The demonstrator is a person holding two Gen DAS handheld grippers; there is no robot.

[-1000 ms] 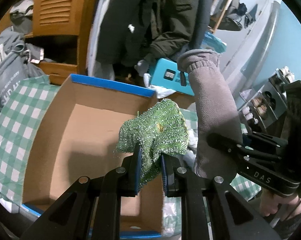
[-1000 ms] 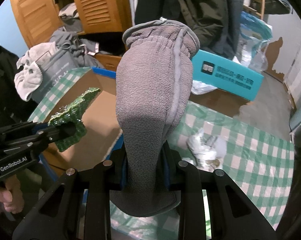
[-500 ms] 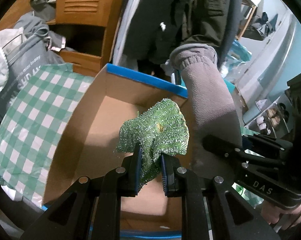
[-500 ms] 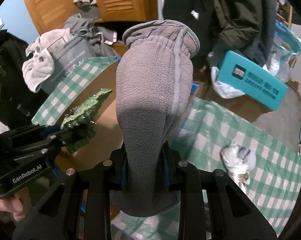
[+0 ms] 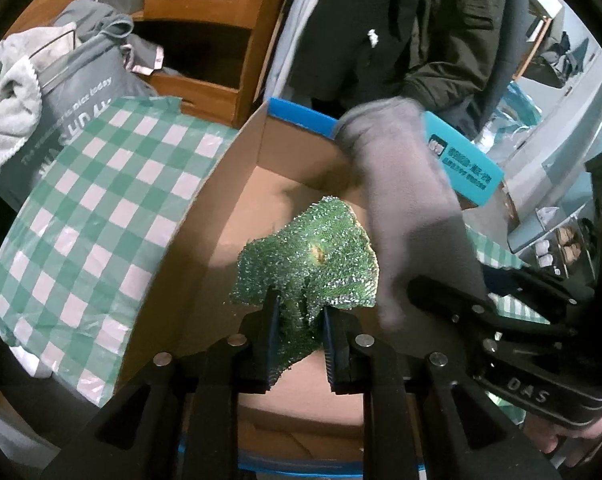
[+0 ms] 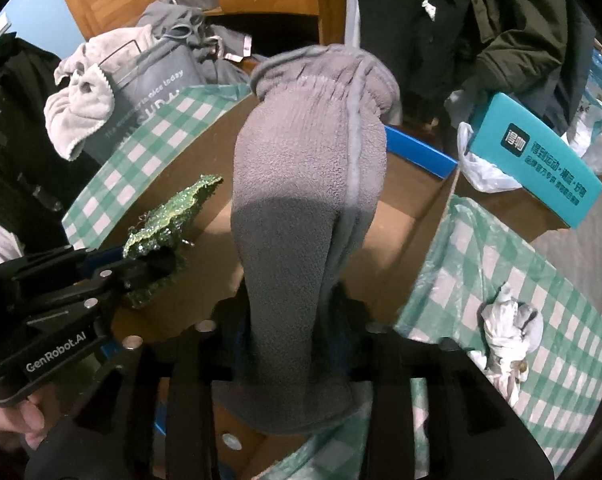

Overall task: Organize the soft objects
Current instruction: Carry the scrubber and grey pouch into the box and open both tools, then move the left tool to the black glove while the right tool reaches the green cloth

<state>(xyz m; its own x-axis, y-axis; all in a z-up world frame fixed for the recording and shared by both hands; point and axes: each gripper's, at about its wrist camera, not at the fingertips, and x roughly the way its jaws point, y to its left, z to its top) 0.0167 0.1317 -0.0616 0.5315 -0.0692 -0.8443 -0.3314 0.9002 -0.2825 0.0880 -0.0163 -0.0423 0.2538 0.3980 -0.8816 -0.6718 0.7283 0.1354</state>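
Note:
My left gripper [image 5: 299, 312] is shut on a green glittery scrub cloth [image 5: 321, 256] and holds it over the open cardboard box [image 5: 221, 216] with a blue rim. My right gripper [image 6: 293, 316] is shut on a grey fleece sock [image 6: 305, 216] that stands up between the fingers, also above the box [image 6: 413, 240]. In the left wrist view the sock [image 5: 405, 208] is just right of the green cloth. In the right wrist view the left gripper [image 6: 149, 268] with the cloth [image 6: 169, 220] is at the left. The box floor looks bare.
A green-and-white checked cloth [image 5: 85, 216] covers the table around the box. A crumpled white wad [image 6: 509, 324] lies on it to the right. A teal box [image 6: 537, 160], a grey bag with a towel [image 5: 45, 92], hanging jackets and a wooden cabinet stand behind.
Both grippers have moved left, over the box, each still holding its item. The sock now hangs above the box opening beside the green cloth.

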